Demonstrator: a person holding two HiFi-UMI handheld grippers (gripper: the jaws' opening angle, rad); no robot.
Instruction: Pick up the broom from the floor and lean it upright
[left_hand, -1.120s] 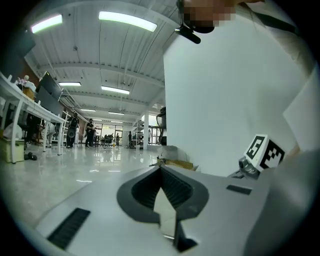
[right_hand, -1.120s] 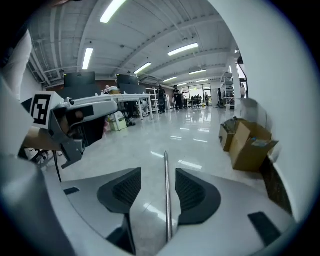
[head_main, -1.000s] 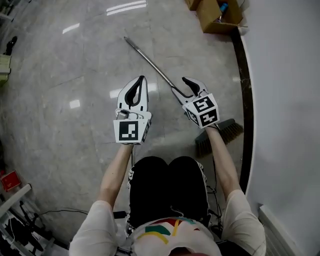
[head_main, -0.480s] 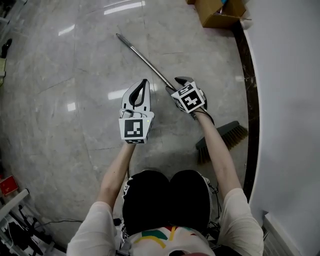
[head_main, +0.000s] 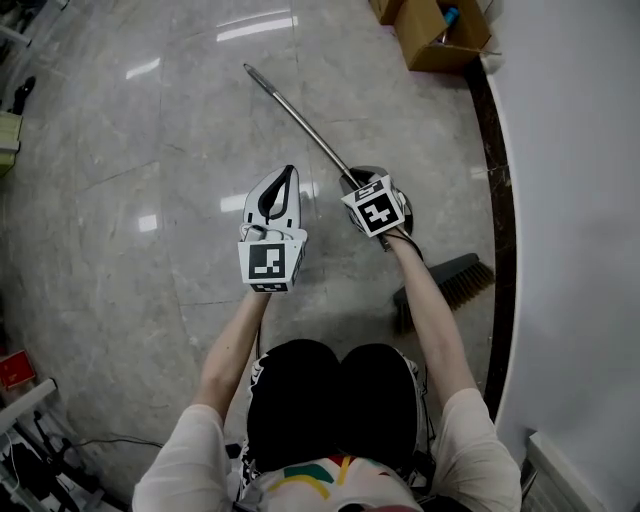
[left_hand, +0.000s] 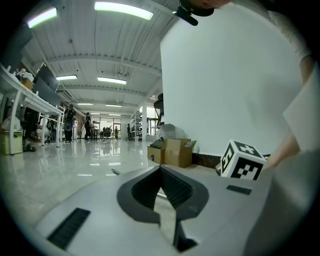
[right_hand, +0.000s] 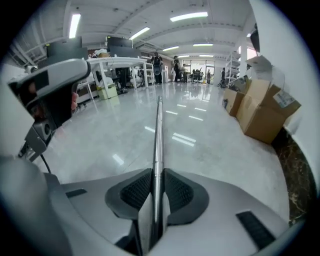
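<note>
Closest in, the broom (head_main: 318, 141) is seen lying on the shiny floor (head_main: 150, 150). Its brush head (head_main: 455, 282) is down by the person's knees, next to the white wall (head_main: 570, 200). A little further out, the right gripper (right_hand: 158, 176) has been set on the broom's handle (right_hand: 158, 130). Its jaws were wide apart a moment ago and have just been closed, so the thin metal pole is now pinched between the two pads. The grab looks done, and the lift can likely be started next. Care will be needed, since a long pole held at one small spot may swing or slip. The left gripper (head_main: 288, 172) is held beside it, a bit apart, with its jaw tips pressed together and nothing in them. Further away, the handle is stretched out across the floor. Past its far end, cardboard boxes (head_main: 430, 30) are seen by the wall, cut off by the top edge. From above, the pinch is covered by the marker cube (head_main: 377, 212), and part of the brush head is hidden behind the right arm (head_main: 425, 300). It cannot be told whether the pole has been raised off the floor at all.
</note>
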